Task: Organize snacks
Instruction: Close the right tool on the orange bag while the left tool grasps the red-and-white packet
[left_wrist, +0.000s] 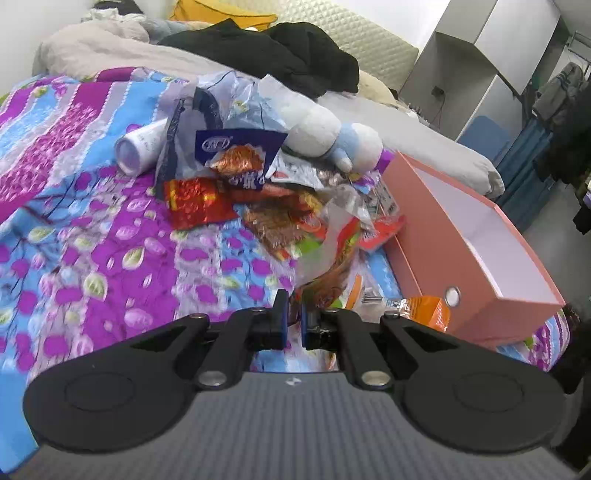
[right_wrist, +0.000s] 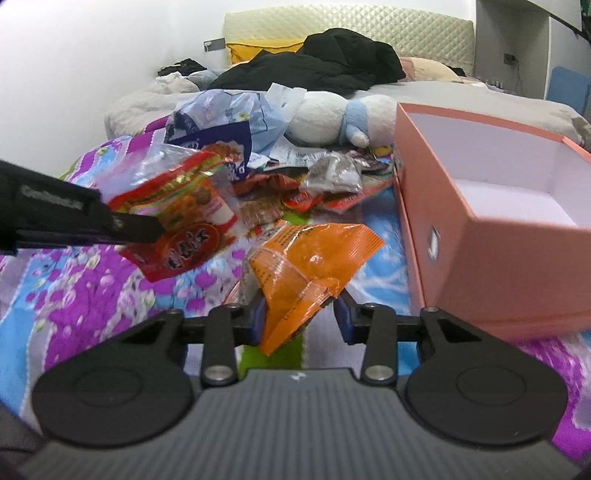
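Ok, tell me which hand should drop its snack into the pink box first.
Right, probably. The right gripper holds the orange packet with the open pink box directly beside it. The left gripper holds the red packet farther from the box, on the other side of the orange one.

Left claw (left_wrist: 294, 317) pinched nearly closed, angled downward; right claw (right_wrist: 301, 317) partly spread, gripping, angled downward.

A white and blue plush toy (right_wrist: 334, 118) lies on the floral bedspread (left_wrist: 92, 229), with black clothing (right_wrist: 317, 62) and a yellow pillow (right_wrist: 264, 48) farther back.
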